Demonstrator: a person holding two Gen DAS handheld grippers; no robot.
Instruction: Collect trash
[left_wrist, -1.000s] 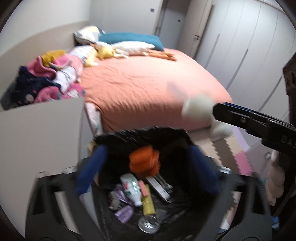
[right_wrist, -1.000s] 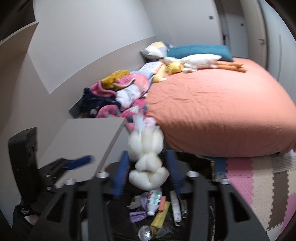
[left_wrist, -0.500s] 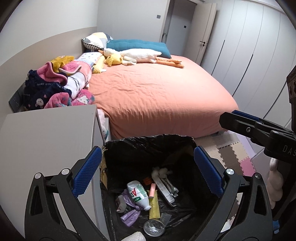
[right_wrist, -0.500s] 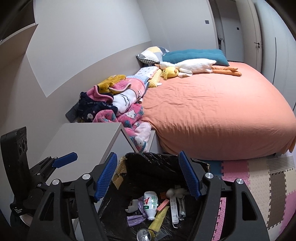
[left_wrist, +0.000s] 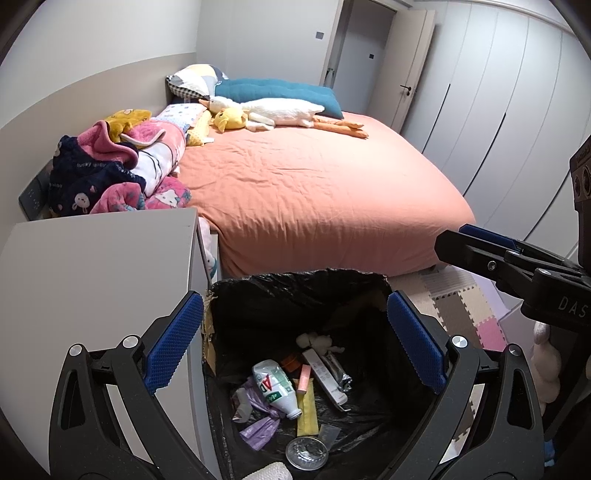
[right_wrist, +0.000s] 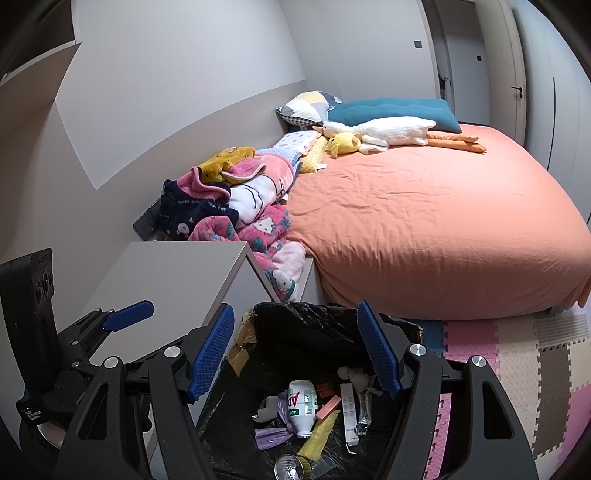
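White plush toy (left_wrist: 318, 340): gone from between the right gripper (right_wrist: 295, 349) fingers, now lying among the rubbish at the bottom of the black-lined bin (left_wrist: 258, 295), toward its far wall. Right gripper: jaws have just been opening, now spread apart with nothing between them, above the bin.

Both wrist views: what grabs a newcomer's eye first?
The orange bed fills the middle, a white goose plush lying by its pillows. In front, a black-lined bin holds trash, with a white bottle on the heap. Both open grippers, left and right, frame it.
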